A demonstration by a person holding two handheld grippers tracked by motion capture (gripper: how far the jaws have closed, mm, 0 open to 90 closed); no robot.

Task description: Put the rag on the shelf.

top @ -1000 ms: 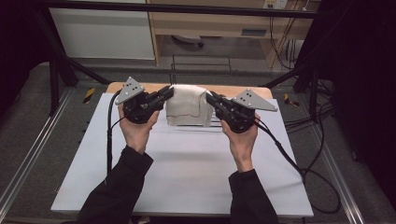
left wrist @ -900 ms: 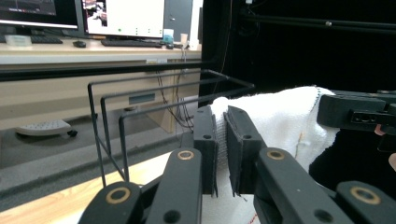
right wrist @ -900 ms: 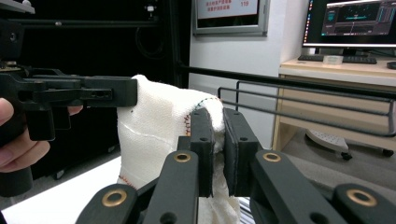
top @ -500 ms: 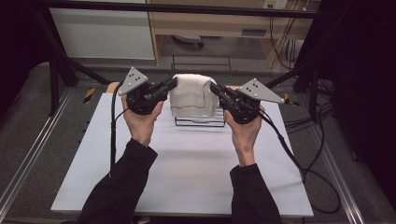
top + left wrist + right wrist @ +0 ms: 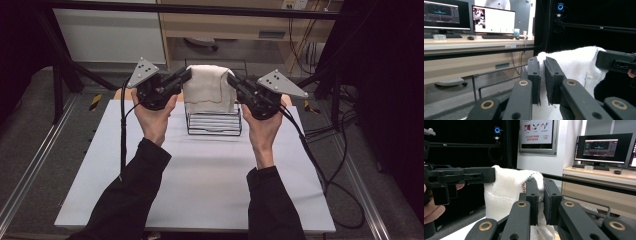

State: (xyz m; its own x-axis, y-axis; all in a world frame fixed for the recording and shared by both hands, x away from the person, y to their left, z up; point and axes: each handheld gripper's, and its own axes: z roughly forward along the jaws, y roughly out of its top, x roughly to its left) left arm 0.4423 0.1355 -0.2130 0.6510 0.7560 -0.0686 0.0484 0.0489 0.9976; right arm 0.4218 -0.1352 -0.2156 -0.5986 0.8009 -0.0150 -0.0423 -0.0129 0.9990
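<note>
A white folded towel (image 5: 210, 87) hangs in the air between my two grippers, above a black wire rack (image 5: 214, 122) on the white table. My left gripper (image 5: 188, 75) is shut on the towel's left top corner; its jaws pinch the cloth (image 5: 571, 63) in the left gripper view. My right gripper (image 5: 231, 79) is shut on the right top corner, with the cloth (image 5: 506, 192) squeezed between its pads (image 5: 532, 195). A thin red stitched line crosses the towel. Its lower edge hangs just over the rack's top.
The rack stands at the far middle of the white table top (image 5: 200, 185). Beyond it is a wooden desk (image 5: 240, 25) and a black frame bar (image 5: 200, 10). Cables (image 5: 320, 165) trail off the table's right side. Monitors (image 5: 494, 20) stand on a desk behind.
Both grippers have risen with the towel held between them, lifting it off the wire rack, which now shows beneath it.
</note>
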